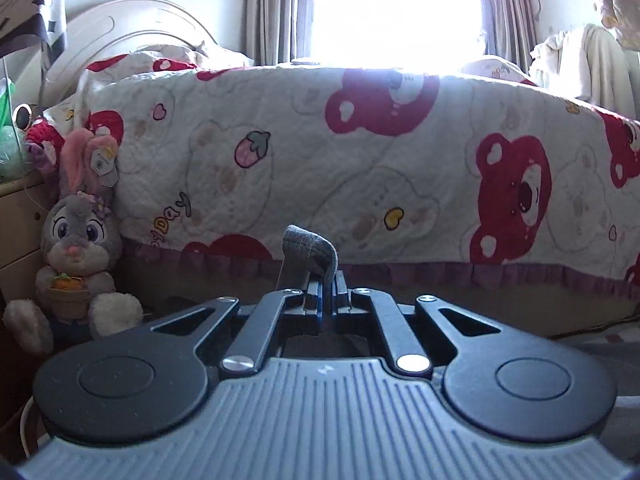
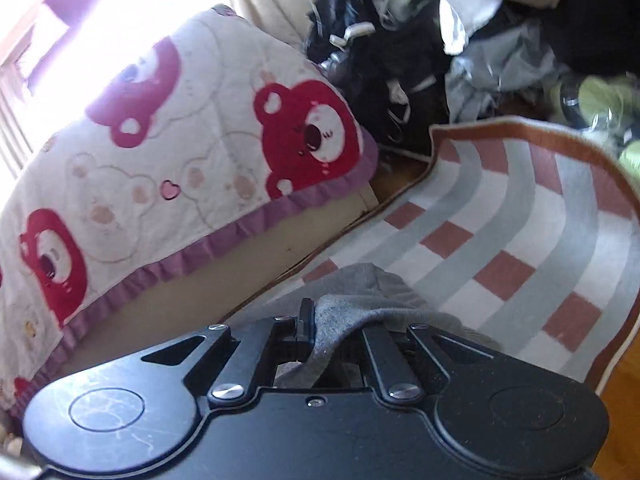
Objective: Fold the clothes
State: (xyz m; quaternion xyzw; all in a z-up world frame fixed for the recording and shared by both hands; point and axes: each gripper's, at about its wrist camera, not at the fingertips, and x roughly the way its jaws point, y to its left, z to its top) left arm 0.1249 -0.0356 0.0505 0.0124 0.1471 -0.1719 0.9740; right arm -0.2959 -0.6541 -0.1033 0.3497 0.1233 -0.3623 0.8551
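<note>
A grey garment is held by both grippers. In the left wrist view my left gripper (image 1: 325,280) is shut on a folded grey corner of the garment (image 1: 306,254), which sticks up above the jaws, lifted in front of the bed side. In the right wrist view my right gripper (image 2: 320,320) is shut on another part of the grey garment (image 2: 360,304), which drapes over the fingers and hides the right one; the rest lies low over the striped rug (image 2: 520,220).
A bed with a red bear quilt (image 1: 360,152) stands close ahead, also in the right wrist view (image 2: 160,160). A plush rabbit (image 1: 76,248) sits at its left by a cabinet. A dark clothes pile (image 2: 400,60) lies beyond the rug. Wooden floor (image 2: 624,396) shows at the right.
</note>
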